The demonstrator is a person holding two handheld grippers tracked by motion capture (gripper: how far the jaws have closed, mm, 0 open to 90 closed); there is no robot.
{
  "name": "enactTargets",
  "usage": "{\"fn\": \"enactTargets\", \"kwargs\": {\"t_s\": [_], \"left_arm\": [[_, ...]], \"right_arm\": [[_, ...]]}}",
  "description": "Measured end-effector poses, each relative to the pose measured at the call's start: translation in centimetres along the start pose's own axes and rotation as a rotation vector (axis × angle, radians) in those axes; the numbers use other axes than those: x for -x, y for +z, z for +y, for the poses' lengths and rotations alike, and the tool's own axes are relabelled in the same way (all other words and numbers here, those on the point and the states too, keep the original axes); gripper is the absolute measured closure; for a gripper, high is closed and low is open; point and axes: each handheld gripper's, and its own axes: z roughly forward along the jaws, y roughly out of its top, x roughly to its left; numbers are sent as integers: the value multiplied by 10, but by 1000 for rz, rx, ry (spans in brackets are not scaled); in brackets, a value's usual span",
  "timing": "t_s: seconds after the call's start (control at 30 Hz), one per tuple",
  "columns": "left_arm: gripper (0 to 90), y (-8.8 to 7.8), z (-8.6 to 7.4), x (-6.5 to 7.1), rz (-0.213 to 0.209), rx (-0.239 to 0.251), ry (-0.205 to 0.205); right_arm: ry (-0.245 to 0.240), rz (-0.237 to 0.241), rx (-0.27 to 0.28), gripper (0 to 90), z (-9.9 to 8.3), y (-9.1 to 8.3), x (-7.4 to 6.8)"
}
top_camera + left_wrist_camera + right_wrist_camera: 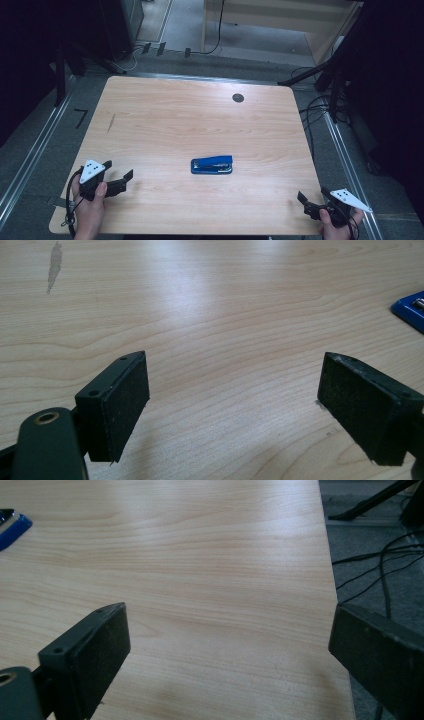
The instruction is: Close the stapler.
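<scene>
**Stapler lying between two waiting grippers**

You are holding the left black two-jaw gripper (120,177) and the right one (306,200) with jaws apart, empty. Farther in, the blue metal stapler (212,164) is lying lengthwise across the pale wooden table (165,115), nearer your left.

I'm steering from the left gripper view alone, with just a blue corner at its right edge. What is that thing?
Observer: A blue stapler, lying flat near the table's middle.
Operator: Anything gripping it?
Observer: No. The right tongs stand open at the table's near right corner, apart from it.
Operator: And where are my left tongs?
Observer: The left tongs are open over the near left corner, pointing toward the stapler.
</scene>
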Motion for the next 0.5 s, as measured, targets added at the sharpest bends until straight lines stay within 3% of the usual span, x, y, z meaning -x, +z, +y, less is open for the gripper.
{"fn": "enactTargets", "kwargs": {"t_s": [0.1,0.27,0.5], "left_arm": [[134,0,0,0,1,1,1],[134,0,0,0,0,0,5],[134,0,0,1,1,2,8]], "right_arm": [[-19,5,-3,36,0,0,-2],[4,8,-2,37,0,0,-1],[-19,3,-12,40,0,1,-3]]}}
